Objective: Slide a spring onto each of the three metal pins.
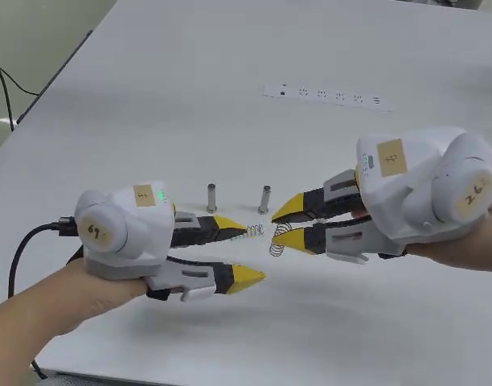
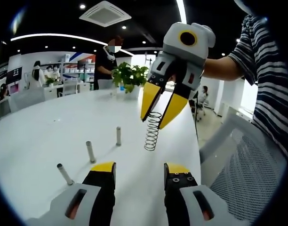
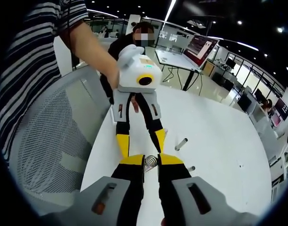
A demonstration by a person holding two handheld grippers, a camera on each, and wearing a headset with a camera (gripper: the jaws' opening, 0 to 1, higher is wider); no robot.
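One spring (image 2: 152, 135) between right gripper (image 2: 153, 121) jaws

Bare white tabletop (image 1: 190, 104) lies open from three short upright metal pins (image 2: 90, 151) back to a white power strip (image 1: 326, 96) near the far edge. On the pins' near-edge side, the left claw (image 1: 252, 252) and right claw (image 1: 274, 230) nearly meet, and a coiled metal spring (image 2: 152, 132) pinched in the right one hangs between them.

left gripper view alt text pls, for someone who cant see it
The right gripper, held by a person in a striped shirt, grips a spring by its top end between yellow-tipped jaws above a white table. Three metal pins stand upright to its left, and the left gripper rises from the bottom, jaws open.
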